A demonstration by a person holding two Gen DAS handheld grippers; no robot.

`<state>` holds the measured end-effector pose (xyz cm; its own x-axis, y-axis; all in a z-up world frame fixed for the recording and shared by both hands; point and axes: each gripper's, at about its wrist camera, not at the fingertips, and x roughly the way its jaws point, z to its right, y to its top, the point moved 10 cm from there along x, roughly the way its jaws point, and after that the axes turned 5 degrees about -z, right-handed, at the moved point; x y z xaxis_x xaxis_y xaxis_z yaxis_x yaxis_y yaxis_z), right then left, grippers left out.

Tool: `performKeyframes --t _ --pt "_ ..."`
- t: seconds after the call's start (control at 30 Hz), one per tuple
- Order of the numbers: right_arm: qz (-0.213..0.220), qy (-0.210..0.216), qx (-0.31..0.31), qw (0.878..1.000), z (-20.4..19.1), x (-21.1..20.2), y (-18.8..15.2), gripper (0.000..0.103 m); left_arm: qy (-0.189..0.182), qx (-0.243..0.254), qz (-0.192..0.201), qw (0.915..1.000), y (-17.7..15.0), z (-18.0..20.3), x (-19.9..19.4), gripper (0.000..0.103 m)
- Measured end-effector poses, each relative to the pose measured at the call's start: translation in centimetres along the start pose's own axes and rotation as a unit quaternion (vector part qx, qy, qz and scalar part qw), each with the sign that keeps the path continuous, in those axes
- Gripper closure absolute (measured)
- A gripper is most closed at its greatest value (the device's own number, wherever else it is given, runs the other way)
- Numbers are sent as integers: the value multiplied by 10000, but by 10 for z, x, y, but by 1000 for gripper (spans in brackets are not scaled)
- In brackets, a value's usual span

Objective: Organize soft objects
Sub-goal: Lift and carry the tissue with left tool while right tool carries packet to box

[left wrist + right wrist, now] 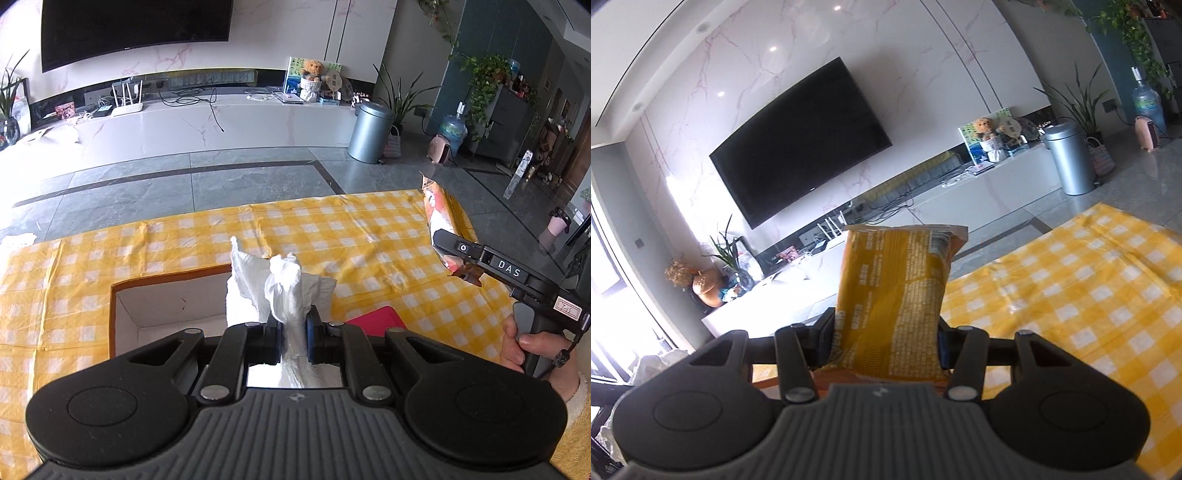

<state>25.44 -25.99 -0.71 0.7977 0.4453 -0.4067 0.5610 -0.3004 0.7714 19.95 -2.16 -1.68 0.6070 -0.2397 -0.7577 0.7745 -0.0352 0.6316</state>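
Note:
My left gripper is shut on a crumpled white tissue and holds it up above an open white-lined box set in the yellow checked tablecloth. My right gripper is shut on a yellow snack bag, held upright above the table. In the left wrist view the right gripper shows at the right with the snack bag lifted over the cloth's far right edge.
A red flat object lies on the cloth right of the box. Beyond the table are grey floor tiles, a white TV bench, a wall TV and a metal bin.

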Motion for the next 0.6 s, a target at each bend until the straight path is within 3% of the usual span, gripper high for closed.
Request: performKeyframes --t 0.3,0.47,0.6 --pt "-114 448 -398 9981 -57 -2 -7 53 -445 -887 541 9936 -25 -51 -5 89" --pt "-369 595 -996 9926 -100 11 -19 53 -247 -1037 715 9917 -31 -79 -3 89" --pt "-807 644 -1446 9841 -133 37 -43 53 -324 -1255 785 9885 -41 -101 -9 89"
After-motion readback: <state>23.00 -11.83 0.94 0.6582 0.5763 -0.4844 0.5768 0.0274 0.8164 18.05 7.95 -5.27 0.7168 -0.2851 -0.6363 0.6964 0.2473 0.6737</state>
